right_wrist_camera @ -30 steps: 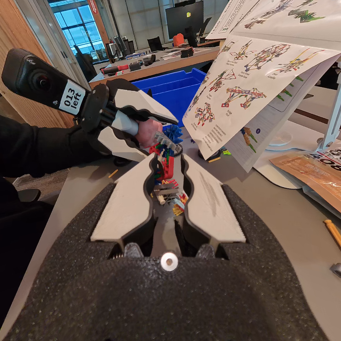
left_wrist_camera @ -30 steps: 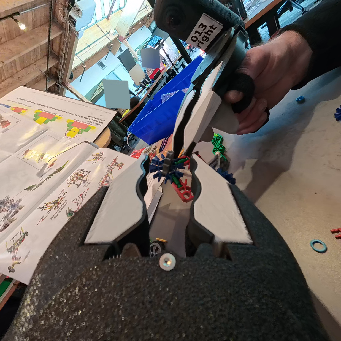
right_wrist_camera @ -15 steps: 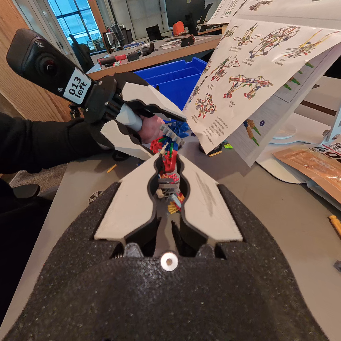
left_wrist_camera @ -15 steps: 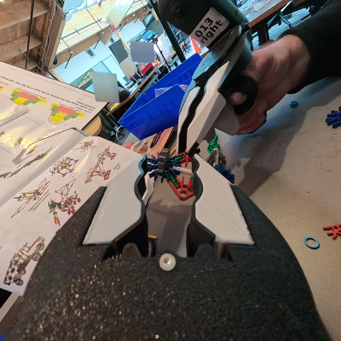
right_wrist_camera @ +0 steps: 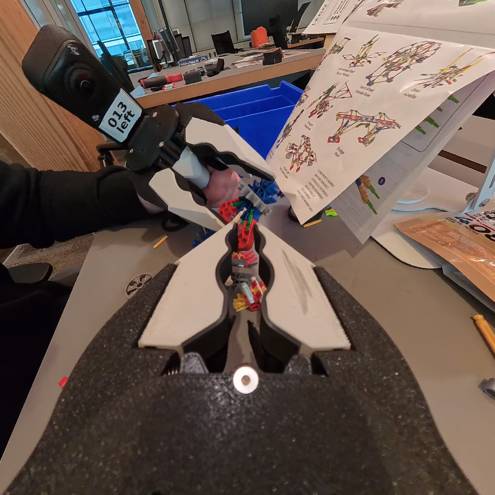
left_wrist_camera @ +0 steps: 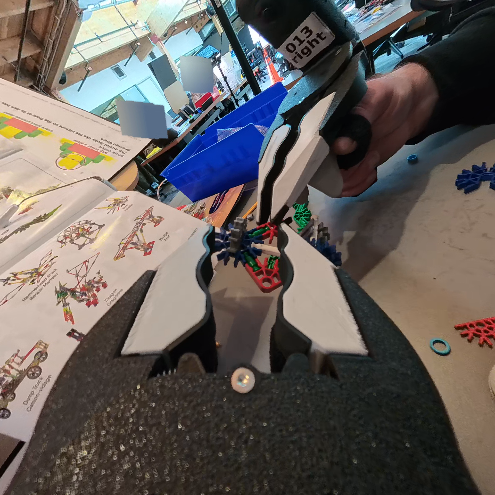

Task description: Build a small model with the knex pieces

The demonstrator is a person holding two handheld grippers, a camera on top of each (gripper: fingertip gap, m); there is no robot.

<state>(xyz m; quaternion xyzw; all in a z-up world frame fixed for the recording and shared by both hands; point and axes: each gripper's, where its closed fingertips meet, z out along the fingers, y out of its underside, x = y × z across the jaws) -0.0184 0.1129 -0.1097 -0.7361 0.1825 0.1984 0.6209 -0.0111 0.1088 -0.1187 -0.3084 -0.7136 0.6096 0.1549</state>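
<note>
A small construction-toy assembly (left_wrist_camera: 241,246) of a blue snowflake connector, a grey gear, green and white rods and red connectors hangs above the grey table (left_wrist_camera: 415,254). My left gripper (left_wrist_camera: 246,230) spans it with its jaws wide, the blue connector at one finger and the white rod at the other. My right gripper (right_wrist_camera: 245,226) is shut on one red connector (right_wrist_camera: 243,238) of the same assembly (right_wrist_camera: 249,211). The right gripper (left_wrist_camera: 267,219) comes down from above in the left wrist view. The left gripper (right_wrist_camera: 247,202) reaches in from the left in the right wrist view.
A propped instruction sheet (left_wrist_camera: 80,254) (right_wrist_camera: 375,107) stands close beside the assembly. Blue bins (left_wrist_camera: 219,160) sit behind. Loose pieces lie on the table: a blue connector (left_wrist_camera: 474,179), a red connector (left_wrist_camera: 479,332), a teal ring (left_wrist_camera: 439,347), a small pile (right_wrist_camera: 247,292), a yellow rod (right_wrist_camera: 484,332). An orange bag (right_wrist_camera: 455,246) lies at the right. Left and right tips are no more than a few centimetres apart.
My right gripper's jaws have narrowed onto the red connector. Both grippers and the assembly have shifted a little together; the left gripper's opening is unchanged.
</note>
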